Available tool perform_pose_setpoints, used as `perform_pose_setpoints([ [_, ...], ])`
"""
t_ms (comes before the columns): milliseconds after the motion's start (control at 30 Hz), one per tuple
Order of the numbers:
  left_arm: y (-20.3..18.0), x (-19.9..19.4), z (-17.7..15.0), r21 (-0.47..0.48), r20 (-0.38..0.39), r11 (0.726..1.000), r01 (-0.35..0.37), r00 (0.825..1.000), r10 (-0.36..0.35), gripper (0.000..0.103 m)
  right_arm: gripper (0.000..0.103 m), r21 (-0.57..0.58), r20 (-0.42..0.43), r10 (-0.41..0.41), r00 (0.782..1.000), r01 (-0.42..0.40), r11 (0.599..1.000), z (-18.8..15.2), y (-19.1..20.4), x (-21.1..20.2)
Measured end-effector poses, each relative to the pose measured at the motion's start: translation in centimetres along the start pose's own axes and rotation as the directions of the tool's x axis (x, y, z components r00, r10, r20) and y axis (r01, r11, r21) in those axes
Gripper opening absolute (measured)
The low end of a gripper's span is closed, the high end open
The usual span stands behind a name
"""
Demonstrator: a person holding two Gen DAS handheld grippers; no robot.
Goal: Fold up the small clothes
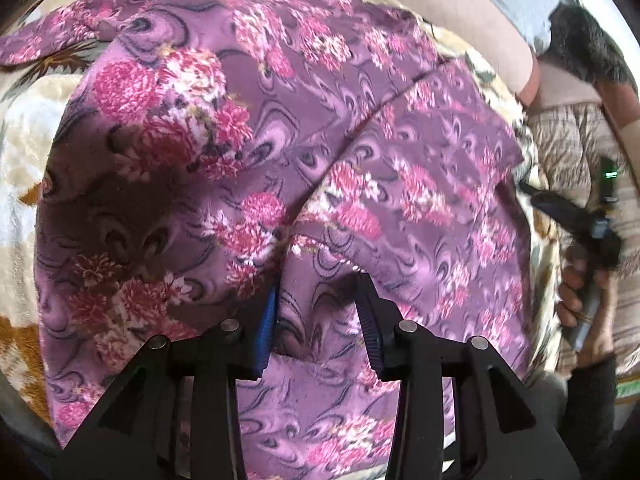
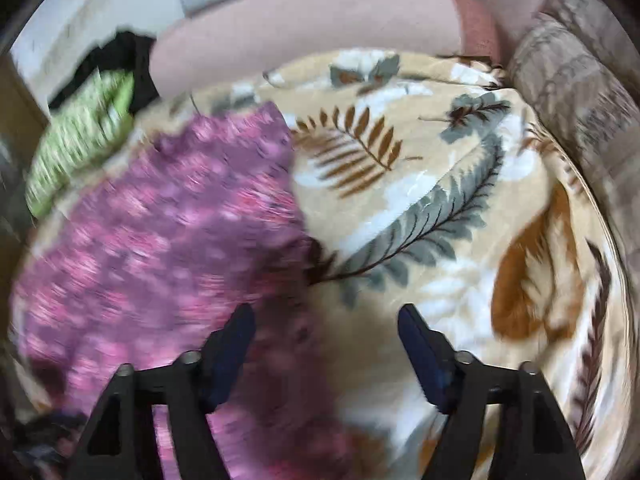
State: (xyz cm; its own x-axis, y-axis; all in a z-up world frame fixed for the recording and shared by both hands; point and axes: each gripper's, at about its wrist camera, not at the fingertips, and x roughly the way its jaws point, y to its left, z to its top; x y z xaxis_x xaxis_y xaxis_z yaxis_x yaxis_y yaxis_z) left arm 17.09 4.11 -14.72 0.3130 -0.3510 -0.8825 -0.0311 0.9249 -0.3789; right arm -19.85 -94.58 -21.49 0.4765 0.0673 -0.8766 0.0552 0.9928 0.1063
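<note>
A purple garment with pink flowers [image 1: 280, 140] lies spread over a beige leaf-print blanket [image 1: 24, 128], with one layer folded across another along a diagonal edge. My left gripper [image 1: 320, 316] stands low over its near part. Its jaws are apart, and a soft hump of the fabric rises between them without being pinched. In the blurred right wrist view, the same garment [image 2: 160, 240] fills the left half. My right gripper [image 2: 326, 316] is open at the garment's right edge: the left finger is over the purple cloth, the right finger over the bare blanket [image 2: 440, 200].
A person's hand [image 1: 576, 296] holds the other gripper's handle at the right of the left wrist view. A green patterned cloth [image 2: 80, 148] lies at the far left. A pale pink bolster [image 2: 304, 28] runs along the back, and a brownish quilt [image 2: 580, 92] borders the right.
</note>
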Motion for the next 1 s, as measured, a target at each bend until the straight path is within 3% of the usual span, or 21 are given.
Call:
perform_pose_setpoints([
  [33, 0.1, 0.1, 0.0, -0.005, 0.006, 1.0, 0.006, 1.0, -0.006, 0.037, 0.048, -0.017, -0.008, -0.014, 1.0, 0.014, 1.0, 0.6, -0.4, 1.0],
  [200, 0.4, 0.1, 0.2, -0.024, 0.034, 0.998, 0.065, 0.997, -0.064, 0.038, 0.046, -0.062, 0.064, 0.111, 0.992, -0.107, 0.992, 3.2, 0.0, 2.5],
  [267, 0.5, 0.3, 0.2, -0.031, 0.034, 0.993, 0.114, 0.993, -0.113, 0.055, 0.046, -0.072, 0.087, 0.108, 0.99, -0.102, 0.992, 3.7, 0.1, 2.8],
  [333, 0.4, 0.6, 0.3, -0.02, 0.044, 0.99, 0.141, 0.989, -0.14, 0.058, 0.043, -0.076, 0.097, 0.106, 0.99, -0.098, 0.992, 3.8, 0.0, 3.3],
  [367, 0.0, 0.6, 0.4, -0.003, 0.051, 0.993, 0.121, 0.991, -0.121, 0.056, 0.035, -0.072, 0.096, 0.118, 0.988, -0.111, 0.991, 3.9, 0.0, 3.7],
  [400, -0.5, 0.7, 0.5, 0.021, 0.058, 0.995, 0.094, 0.994, -0.095, 0.048, 0.005, -0.083, 0.083, 0.126, 0.989, -0.119, 0.989, 3.8, 0.1, 3.9],
  [433, -1.0, 0.8, 0.6, 0.047, 0.058, 0.997, 0.066, 0.996, -0.068, 0.026, 0.007, -0.096, 0.076, 0.097, 0.992, -0.09, 0.991, 3.7, 0.3, 4.2],
  [500, -1.3, 0.7, 0.7, 0.06, 0.035, 0.997, 0.054, 0.998, -0.056, 0.019, 0.007, -0.089, 0.081, 0.055, 0.995, -0.048, 0.995, 3.6, 0.0, 4.1],
  [567, -1.3, -0.8, 0.5, 0.071, 0.063, 0.995, 0.071, 0.995, -0.075, 0.016, 0.007, -0.043, 0.103, 0.062, 0.993, -0.058, 0.997, 3.8, -1.2, 2.8],
  [633, -1.5, -1.9, 0.2, 0.105, 0.096, 0.994, 0.04, 0.994, -0.05, 0.015, 0.007, -0.021, 0.12, 0.093, 0.988, -0.091, 0.996, 3.6, -1.9, 1.9],
  [767, -1.1, 0.1, -0.3, 0.125, 0.055, 0.992, 0.002, 0.998, -0.009, 0.015, 0.007, -0.046, 0.033, -0.005, 0.999, 0.007, 0.999, 2.8, -0.9, 5.2],
  [833, -1.4, 0.7, -0.6, 0.148, 0.045, 0.989, -0.019, 0.999, 0.013, 0.018, 0.007, -0.061, 0.04, -0.028, 0.999, 0.031, 0.998, 2.6, -0.1, 5.9],
  [967, -1.6, -2.6, -0.8, 0.165, 0.043, 0.986, 0.029, 0.998, -0.037, 0.031, 0.008, 0.012, 0.069, 0.045, 0.997, -0.046, 0.999, 1.0, -1.4, 2.2],
  [1000, -1.2, -3.8, -1.1, 0.163, 0.064, 0.986, 0.026, 0.997, -0.037, 0.033, 0.013, 0.04, 0.09, 0.062, 0.994, -0.066, 0.997, 0.2, -2.1, 1.0],
])
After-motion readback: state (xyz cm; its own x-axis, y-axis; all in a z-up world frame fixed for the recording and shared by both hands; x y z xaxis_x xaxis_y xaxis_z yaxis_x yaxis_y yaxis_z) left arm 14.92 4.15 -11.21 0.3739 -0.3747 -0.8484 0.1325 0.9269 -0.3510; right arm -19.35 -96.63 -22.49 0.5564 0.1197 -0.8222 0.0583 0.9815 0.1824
